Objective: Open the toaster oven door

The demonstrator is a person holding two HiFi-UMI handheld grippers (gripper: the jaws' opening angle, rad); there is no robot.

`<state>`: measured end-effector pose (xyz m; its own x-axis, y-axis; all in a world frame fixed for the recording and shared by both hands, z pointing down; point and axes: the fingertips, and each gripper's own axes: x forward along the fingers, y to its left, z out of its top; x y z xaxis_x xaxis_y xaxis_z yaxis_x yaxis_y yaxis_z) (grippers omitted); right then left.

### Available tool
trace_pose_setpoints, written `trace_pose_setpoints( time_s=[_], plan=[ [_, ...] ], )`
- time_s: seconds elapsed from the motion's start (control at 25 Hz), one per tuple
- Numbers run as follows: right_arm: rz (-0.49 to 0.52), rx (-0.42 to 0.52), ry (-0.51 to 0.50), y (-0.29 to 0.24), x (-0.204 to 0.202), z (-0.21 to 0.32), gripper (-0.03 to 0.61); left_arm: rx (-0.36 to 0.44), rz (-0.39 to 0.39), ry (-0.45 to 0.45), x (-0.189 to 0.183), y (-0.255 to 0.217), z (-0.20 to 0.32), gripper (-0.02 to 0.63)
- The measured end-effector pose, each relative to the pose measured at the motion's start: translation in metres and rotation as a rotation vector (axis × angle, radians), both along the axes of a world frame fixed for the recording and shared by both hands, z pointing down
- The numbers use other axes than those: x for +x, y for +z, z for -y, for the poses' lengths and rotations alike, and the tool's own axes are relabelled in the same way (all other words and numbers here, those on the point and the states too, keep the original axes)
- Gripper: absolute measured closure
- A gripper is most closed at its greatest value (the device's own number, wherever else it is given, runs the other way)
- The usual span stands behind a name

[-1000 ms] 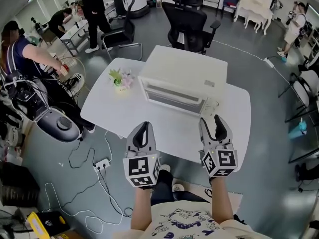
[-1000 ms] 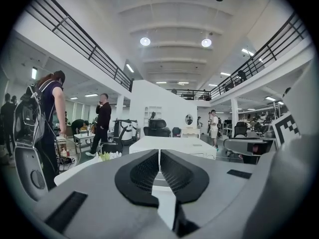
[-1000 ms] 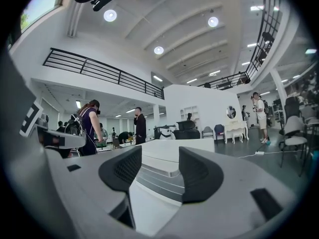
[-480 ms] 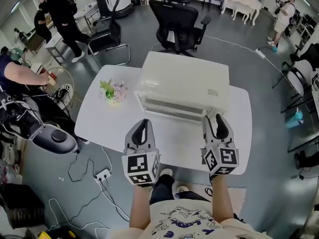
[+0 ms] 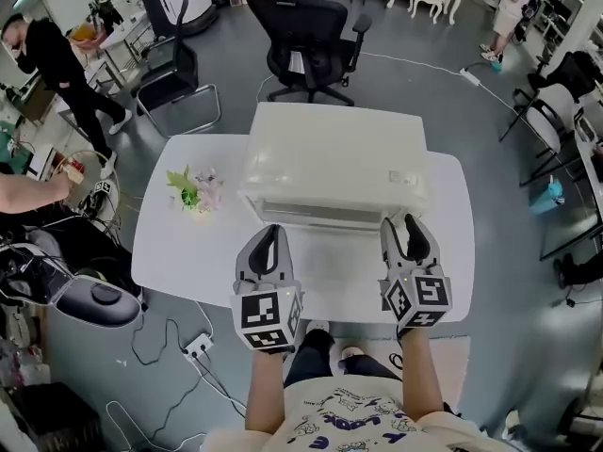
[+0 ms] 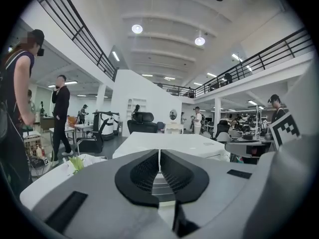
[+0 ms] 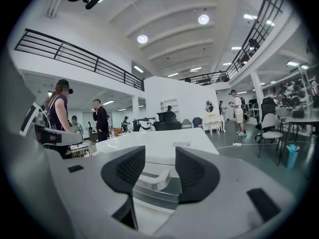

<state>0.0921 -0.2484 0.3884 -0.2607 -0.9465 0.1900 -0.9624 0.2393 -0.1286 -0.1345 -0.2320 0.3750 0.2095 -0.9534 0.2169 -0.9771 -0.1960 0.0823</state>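
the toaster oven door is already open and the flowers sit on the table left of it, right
No. The head view shows the toaster oven door closed against its front, not open. The flowers do sit on the table left of it.

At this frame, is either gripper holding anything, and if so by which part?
Nothing is held. The left gripper is shut and empty. The right gripper has just been closing but its jaws are apart, with the oven door handle in line between them, ungripped.
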Motion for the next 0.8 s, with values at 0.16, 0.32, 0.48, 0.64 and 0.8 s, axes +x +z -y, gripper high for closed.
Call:
trace_pose_setpoints(
  time_s=[0.16,0.32,0.48,0.64,0.8],
  plan=[
    [-0.001,-0.015,0.024,0.008,-0.002,0.004,0.393,-0.002,-0.005,0.029,0.0,0.005,0.012,0.601],
    [0.007,-0.029,0.055,0.019,-0.004,0.008,0.393,-0.006,-0.009,0.057,-0.002,0.012,0.021,0.601],
    [0.022,-0.053,0.083,0.027,-0.005,0.014,0.392,-0.01,-0.011,0.071,-0.004,0.016,0.026,0.601],
    [0.059,-0.11,0.108,0.041,-0.006,0.019,0.393,-0.022,-0.019,0.082,-0.006,0.023,0.028,0.601],
    [0.135,-0.167,0.119,0.054,-0.005,0.023,0.392,-0.026,-0.021,0.077,-0.008,0.025,0.031,0.601]
  ],
)
